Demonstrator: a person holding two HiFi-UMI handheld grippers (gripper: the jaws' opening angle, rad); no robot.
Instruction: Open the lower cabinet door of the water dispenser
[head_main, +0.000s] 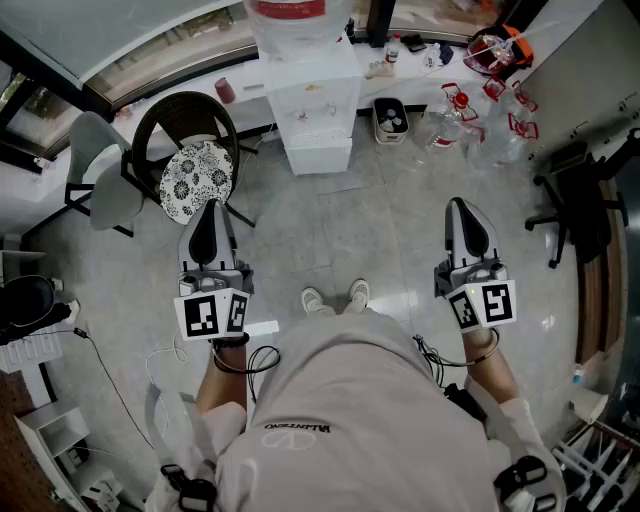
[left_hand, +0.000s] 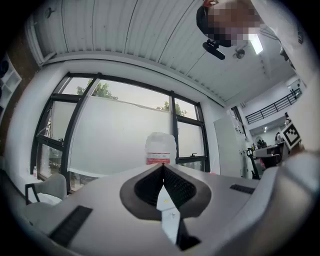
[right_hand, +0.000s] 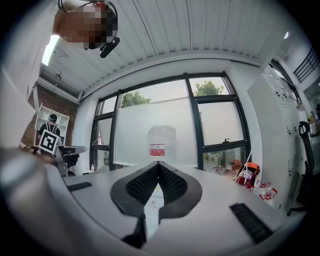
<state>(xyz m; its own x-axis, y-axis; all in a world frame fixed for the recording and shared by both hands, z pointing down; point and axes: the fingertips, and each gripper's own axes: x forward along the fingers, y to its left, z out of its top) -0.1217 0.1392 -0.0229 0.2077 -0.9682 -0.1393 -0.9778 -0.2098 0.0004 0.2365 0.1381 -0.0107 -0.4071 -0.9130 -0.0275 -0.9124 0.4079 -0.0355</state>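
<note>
I hold both claws out level in front of me, well short of the water dispenser (head_main: 316, 105), which stands across the floor (head_main: 350, 230) by the window, beside a chair (head_main: 190, 150). My left claw (head_main: 211, 207) is clenched on nothing. My right claw (head_main: 463, 205) is clenched empty too. Both point at the dispenser's bottle (right_hand: 161, 142).
</note>
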